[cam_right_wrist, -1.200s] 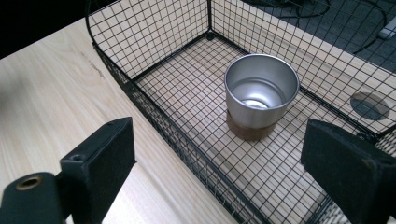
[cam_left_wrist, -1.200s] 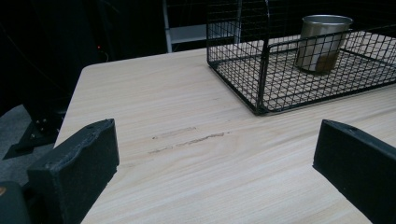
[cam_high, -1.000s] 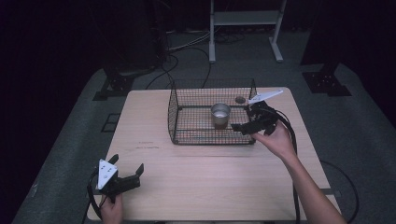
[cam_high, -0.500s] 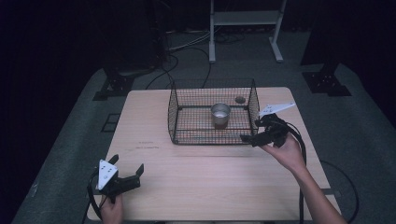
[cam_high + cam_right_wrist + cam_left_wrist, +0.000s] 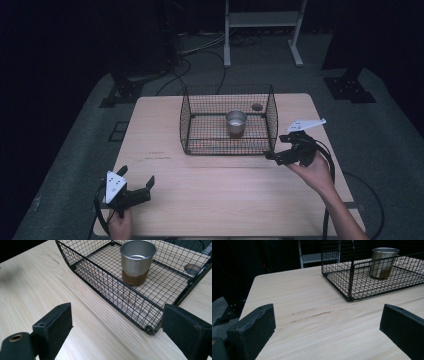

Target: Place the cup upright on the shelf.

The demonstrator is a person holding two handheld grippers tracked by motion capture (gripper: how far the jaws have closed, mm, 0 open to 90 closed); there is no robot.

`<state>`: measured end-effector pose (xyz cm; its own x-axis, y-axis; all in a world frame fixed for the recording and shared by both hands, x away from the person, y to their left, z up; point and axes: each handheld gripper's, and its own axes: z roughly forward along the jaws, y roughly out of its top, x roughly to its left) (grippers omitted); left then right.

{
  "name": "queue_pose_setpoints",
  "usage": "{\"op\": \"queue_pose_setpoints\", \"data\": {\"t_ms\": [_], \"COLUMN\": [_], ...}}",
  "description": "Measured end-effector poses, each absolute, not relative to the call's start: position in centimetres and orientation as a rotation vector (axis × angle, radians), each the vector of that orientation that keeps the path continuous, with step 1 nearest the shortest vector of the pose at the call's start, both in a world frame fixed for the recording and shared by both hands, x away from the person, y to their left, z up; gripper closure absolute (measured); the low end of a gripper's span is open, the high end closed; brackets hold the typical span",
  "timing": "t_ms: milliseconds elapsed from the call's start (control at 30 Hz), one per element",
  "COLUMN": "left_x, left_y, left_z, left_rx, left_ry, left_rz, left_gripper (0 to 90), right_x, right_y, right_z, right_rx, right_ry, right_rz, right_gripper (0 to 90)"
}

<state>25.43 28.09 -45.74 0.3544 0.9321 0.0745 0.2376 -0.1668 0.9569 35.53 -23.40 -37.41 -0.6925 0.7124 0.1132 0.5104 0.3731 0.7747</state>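
A black wire basket (image 5: 227, 142) stands in the middle of the wooden table (image 5: 225, 195). Inside it a steel cup (image 5: 236, 122) with a brown base stands upright, seen through the mesh in the left gripper view (image 5: 384, 262) and in the right gripper view (image 5: 137, 260). My right gripper (image 5: 274, 149) hovers just off the basket's near right corner, and its jaws stand apart with nothing between them (image 5: 117, 322). My left gripper (image 5: 136, 176) rests near the table's front left, open and empty (image 5: 327, 322), pointing toward the basket (image 5: 372, 277).
A small dark round spot (image 5: 257, 106) lies on the table behind the basket's right end. Cables trail from both grippers over the front edge. Dark floor, stand feet and a white frame (image 5: 262, 20) surround the table.
My right gripper has drawn back from the basket's right rim toward the near right corner and sunk a little. The left gripper has stayed put.
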Motion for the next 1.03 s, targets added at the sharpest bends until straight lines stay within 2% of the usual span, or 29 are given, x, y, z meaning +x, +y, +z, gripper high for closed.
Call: {"op": "queue_pose_setpoints", "data": {"t_ms": [700, 1033], "left_x": [25.4, 25.6], "left_y": [28.0, 27.8], "left_z": [-45.8, -45.7], "left_rx": [1.626, 1.618], "left_ry": [1.072, 1.071], "left_rz": [0.888, 0.892], "left_gripper": [0.0, 0.0], "right_x": [32.7, 29.5], "right_y": [-26.4, -26.6], "right_z": [-41.1, -42.6], "right_rx": [1.17, 1.152], "right_ry": [2.363, 2.298], "right_rz": [1.26, 1.228], "right_gripper": [9.4, 9.3]}}
